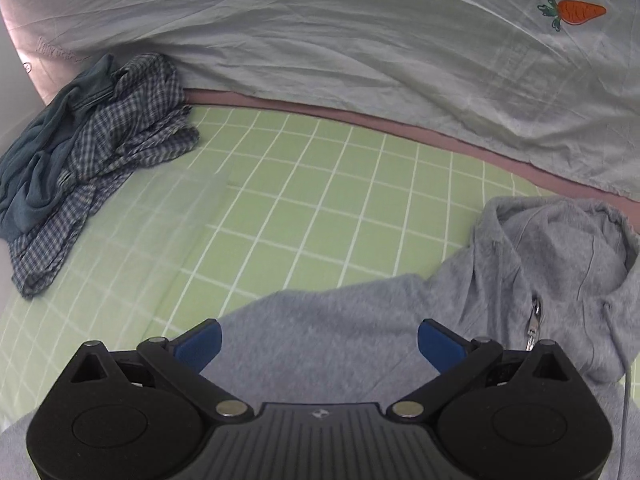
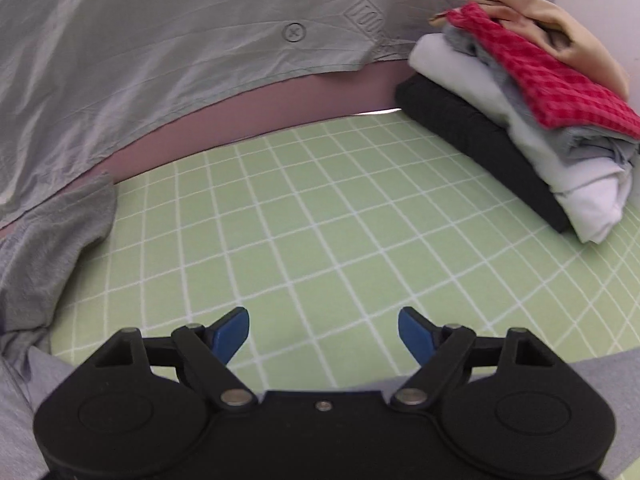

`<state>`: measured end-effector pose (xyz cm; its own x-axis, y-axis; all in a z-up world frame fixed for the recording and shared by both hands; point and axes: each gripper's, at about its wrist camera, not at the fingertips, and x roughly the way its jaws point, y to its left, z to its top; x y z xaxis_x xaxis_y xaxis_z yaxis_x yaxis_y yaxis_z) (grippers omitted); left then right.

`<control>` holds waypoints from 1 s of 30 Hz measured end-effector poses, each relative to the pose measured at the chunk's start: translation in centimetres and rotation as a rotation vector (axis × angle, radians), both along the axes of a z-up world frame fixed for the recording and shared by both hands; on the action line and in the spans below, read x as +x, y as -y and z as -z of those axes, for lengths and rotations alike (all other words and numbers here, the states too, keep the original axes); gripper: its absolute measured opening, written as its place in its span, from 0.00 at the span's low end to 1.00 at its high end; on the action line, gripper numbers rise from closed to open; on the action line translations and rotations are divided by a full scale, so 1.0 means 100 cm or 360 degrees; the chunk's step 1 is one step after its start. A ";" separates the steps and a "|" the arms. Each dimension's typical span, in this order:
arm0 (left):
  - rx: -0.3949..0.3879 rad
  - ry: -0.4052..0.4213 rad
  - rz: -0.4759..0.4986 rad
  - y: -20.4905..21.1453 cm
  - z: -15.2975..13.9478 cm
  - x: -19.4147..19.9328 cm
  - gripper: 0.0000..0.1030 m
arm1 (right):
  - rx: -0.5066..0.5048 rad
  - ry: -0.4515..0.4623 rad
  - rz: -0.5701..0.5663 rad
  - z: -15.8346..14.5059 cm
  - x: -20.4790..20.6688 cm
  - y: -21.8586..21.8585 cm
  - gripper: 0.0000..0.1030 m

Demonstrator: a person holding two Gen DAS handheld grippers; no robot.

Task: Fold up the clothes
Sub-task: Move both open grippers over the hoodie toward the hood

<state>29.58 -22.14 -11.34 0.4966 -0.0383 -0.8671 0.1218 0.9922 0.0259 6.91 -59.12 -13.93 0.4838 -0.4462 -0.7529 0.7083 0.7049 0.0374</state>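
Note:
A grey zip hoodie (image 1: 500, 280) lies spread on the green checked sheet (image 1: 320, 200), hood toward the back right, metal zipper pull (image 1: 534, 322) showing. My left gripper (image 1: 319, 344) is open and empty, hovering over the hoodie's body. In the right wrist view the hoodie (image 2: 52, 232) lies at the left edge and runs under the gripper body. My right gripper (image 2: 323, 334) is open and empty above the bare green sheet (image 2: 320, 220).
A crumpled pile of blue checked and teal clothes (image 1: 88, 152) sits at the back left. A stack of folded clothes (image 2: 532, 108), black, white, grey, red and beige, sits at the back right. A grey sheet with a carrot print (image 1: 576, 12) hangs behind.

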 end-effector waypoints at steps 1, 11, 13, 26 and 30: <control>-0.0022 0.0001 0.0014 0.006 0.001 0.011 1.00 | 0.0025 0.0023 -0.0024 -0.001 0.015 -0.005 0.80; -0.0181 -0.0099 0.0218 0.069 0.027 0.086 1.00 | 0.0257 0.0239 -0.0148 -0.020 0.134 -0.031 0.81; -0.0152 -0.0119 0.0246 0.076 0.036 0.088 1.00 | 0.0284 0.0252 -0.0144 -0.021 0.148 -0.032 0.82; 0.0081 -0.0024 0.0221 0.084 0.059 0.088 1.00 | 0.0162 -0.0080 -0.0141 0.005 0.180 -0.043 0.84; 0.0284 0.0124 0.0279 0.093 0.059 0.079 1.00 | 0.0005 -0.0245 -0.0151 0.008 0.177 -0.040 0.83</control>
